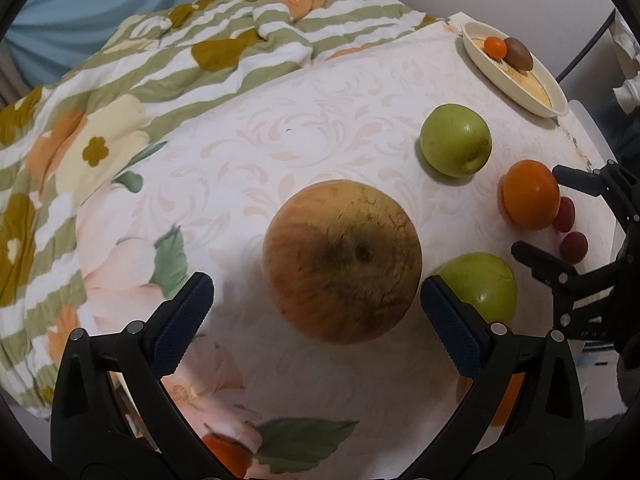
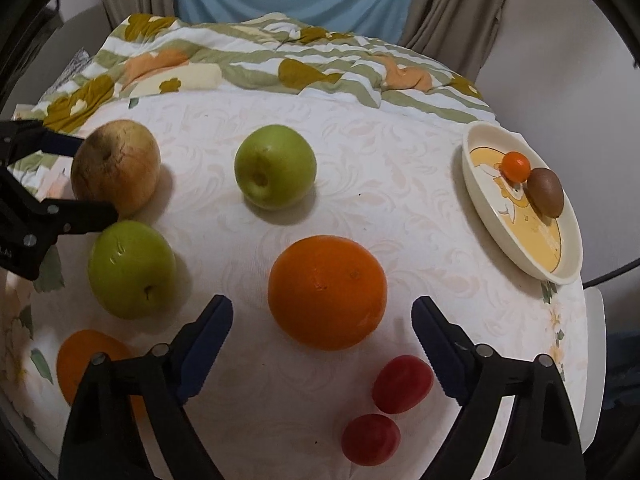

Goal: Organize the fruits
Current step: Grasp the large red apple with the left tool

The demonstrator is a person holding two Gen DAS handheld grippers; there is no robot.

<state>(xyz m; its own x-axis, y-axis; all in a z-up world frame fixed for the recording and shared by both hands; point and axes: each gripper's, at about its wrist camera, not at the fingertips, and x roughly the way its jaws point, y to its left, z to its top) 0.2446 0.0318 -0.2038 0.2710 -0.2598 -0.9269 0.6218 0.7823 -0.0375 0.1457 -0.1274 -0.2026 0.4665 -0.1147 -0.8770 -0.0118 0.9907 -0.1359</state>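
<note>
Left claw: fingers spread wide, holding nothing. The brown apple sits between and just beyond the tips, not touched by either pad as far as the left wrist view shows. In the right wrist view the same claw brackets this apple from the left.

Right claw: fingers apart, empty. The big orange lies between the tips, clear of both pads.

Surface: a white patterned cloth on a bed; a green-striped floral quilt is bunched on the far side.

Fruit positions, right wrist view:
- Far green apple, centre, stem pit facing the camera.
- Near green apple, left, just near of the brown apple.
- Second orange, near left, partly behind the left finger of the right claw.
- Two red tomatoes, near right of the big orange, close to each other; the nearer one lies lower in frame.

Plate: cream, with a yellow cartoon print, at the far right edge of the cloth. It holds a small orange fruit and a kiwi, touching each other.
</note>
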